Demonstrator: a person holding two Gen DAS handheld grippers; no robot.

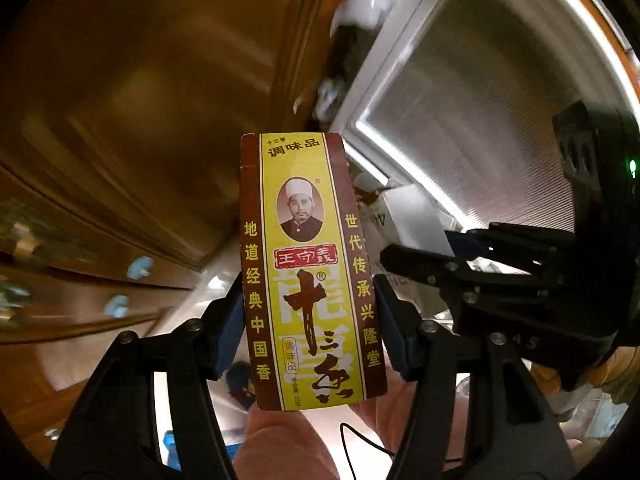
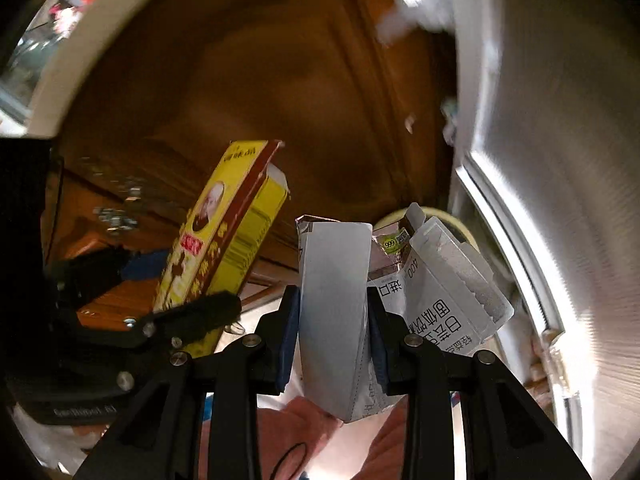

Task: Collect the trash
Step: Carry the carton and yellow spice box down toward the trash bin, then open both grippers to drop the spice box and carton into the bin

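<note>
Both pickups look done: the left claw (image 1: 312, 336) clamps a yellow seasoning box (image 1: 312, 272), and the right claw (image 2: 332, 336) pinches a flattened grey-white carton (image 2: 336, 312). Dropping them in a bin, not visible here, remains.

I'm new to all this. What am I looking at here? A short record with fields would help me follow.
Setting: wooden cabinet doors behind, pale ribbed panel on one side; background blurred
Left gripper: shut on a yellow and brown seasoning box, held upright by its sides
Right gripper: shut on a flattened white carton with black print
Both views: each gripper shows in the other's camera, side by side
Trash bin: not identifiable
</note>
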